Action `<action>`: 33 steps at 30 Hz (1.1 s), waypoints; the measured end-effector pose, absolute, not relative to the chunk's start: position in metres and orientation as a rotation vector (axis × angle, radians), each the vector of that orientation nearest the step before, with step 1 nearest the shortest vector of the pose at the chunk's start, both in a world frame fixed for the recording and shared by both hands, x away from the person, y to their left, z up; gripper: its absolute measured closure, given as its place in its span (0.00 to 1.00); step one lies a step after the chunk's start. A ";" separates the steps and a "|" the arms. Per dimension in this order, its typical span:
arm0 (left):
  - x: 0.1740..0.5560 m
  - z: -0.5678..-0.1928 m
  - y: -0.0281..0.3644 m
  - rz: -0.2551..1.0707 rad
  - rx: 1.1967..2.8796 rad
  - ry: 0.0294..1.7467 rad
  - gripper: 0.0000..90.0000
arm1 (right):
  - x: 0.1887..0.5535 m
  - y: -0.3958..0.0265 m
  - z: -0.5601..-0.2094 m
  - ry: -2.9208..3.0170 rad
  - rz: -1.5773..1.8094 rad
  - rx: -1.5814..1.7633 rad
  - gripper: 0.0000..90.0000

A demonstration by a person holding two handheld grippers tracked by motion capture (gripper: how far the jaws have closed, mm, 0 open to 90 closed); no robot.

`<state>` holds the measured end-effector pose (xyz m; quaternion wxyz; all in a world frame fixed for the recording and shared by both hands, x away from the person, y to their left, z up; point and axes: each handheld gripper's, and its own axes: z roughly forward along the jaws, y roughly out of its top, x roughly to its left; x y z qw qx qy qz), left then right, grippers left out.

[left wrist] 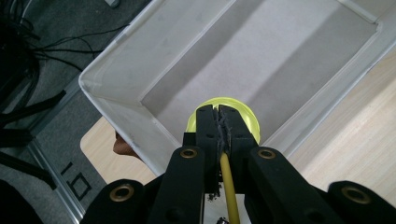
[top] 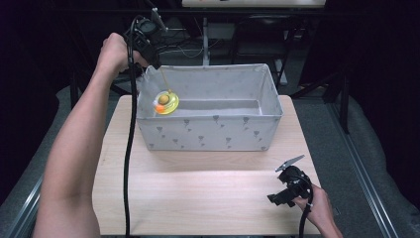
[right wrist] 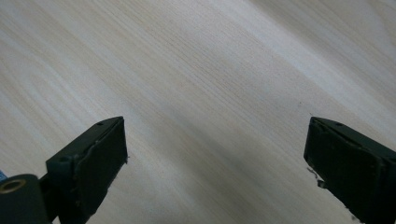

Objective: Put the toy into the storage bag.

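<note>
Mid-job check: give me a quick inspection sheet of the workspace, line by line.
Surface: light wooden table, bare in front of the bin.
Job's things: grey fabric bin at the table's far side; yellow toy hanging on a yellow stick over the bin's left end.
Clutter: nothing seen.
Grippers: left gripper shut on the stick; right gripper open over the table.
Cables: black cable trailing from the left gripper.
Surroundings: dark, grey floor.
</note>
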<state>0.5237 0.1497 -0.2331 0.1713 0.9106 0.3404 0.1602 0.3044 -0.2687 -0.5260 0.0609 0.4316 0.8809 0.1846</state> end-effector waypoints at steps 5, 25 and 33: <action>0.527 -0.244 0.151 0.430 2.591 0.981 0.97 | 0.304 -0.268 -0.526 2.670 0.564 1.305 0.06; 0.539 -0.292 0.153 0.365 2.624 1.022 0.97 | 0.304 -0.267 -0.527 2.677 0.565 1.310 0.06; 0.541 -0.303 0.157 0.355 2.611 1.043 0.97 | 0.304 -0.267 -0.527 2.677 0.564 1.310 0.06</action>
